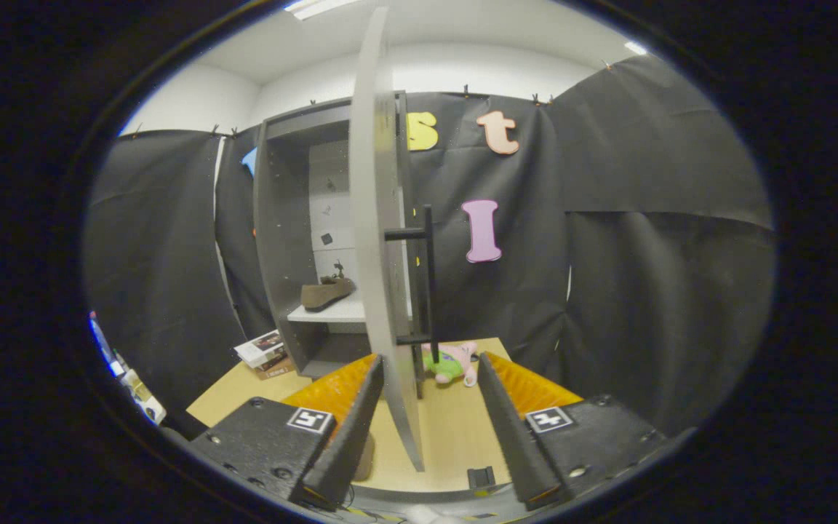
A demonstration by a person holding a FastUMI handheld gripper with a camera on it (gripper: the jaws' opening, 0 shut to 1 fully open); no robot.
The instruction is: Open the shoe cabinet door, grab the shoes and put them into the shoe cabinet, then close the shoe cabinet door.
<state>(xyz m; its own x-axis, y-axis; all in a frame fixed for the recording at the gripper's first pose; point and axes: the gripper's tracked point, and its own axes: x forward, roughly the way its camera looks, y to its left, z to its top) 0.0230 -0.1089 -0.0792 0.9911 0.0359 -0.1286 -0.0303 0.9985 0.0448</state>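
Tongs [430, 393]: two black fingers with orange backs, spread wide, gripping nothing; the edge of the cabinet door passes between them, close to the left finger [350, 429].
Cabinet door [379, 240]: grey panel, swung open, seen edge-on; black bar handle [429, 280] on its right face.
Shoe cabinet [281, 240]: dark grey, behind the door, standing on the wooden table [455, 437].
Shoe [326, 293]: brown, lying on the cabinet's white shelf [332, 313], left of the door.
Plush toy [454, 362]: pink and green, on the table right of the door, beyond the fingers.
Books [265, 352]: small stack, left of the cabinet's foot.
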